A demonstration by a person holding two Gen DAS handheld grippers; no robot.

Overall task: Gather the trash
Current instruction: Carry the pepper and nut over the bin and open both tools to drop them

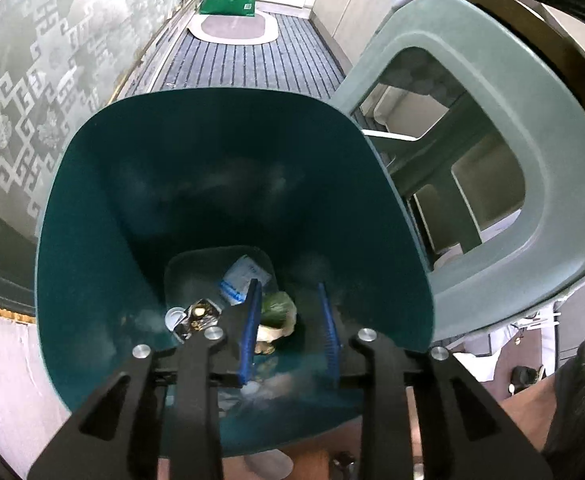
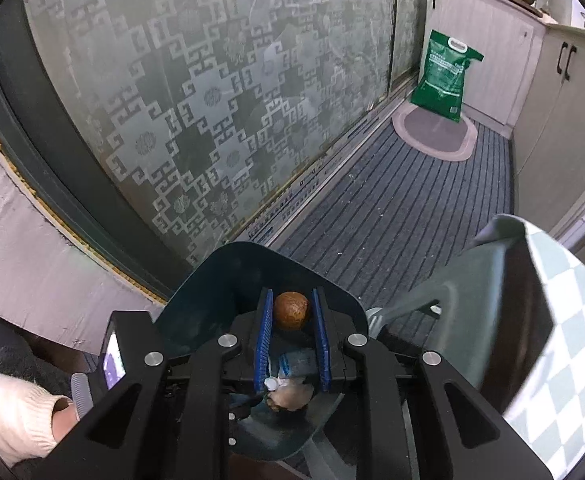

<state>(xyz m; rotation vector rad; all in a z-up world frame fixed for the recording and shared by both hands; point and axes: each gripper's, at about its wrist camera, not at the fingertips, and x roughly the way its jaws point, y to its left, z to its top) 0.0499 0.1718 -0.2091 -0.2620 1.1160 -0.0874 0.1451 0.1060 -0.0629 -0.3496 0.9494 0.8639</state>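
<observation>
right gripper (image 2: 292, 312) grips a round brown nut (image 2: 291, 309) at lower centre, over the teal trash bin (image 2: 196, 292). left gripper (image 1: 288, 312) stands parted and empty inside the bin, above wrappers (image 1: 244, 280). grey-green stool (image 1: 504, 80) crowds the bin's right; green sack (image 2: 444, 76) upper right.

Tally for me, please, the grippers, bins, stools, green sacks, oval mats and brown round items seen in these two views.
Grippers: 2 (left gripper, right gripper)
Teal bin: 1
Green stool: 1
Green sack: 1
Oval mat: 1
Brown ball: 1
Total: 7
</observation>
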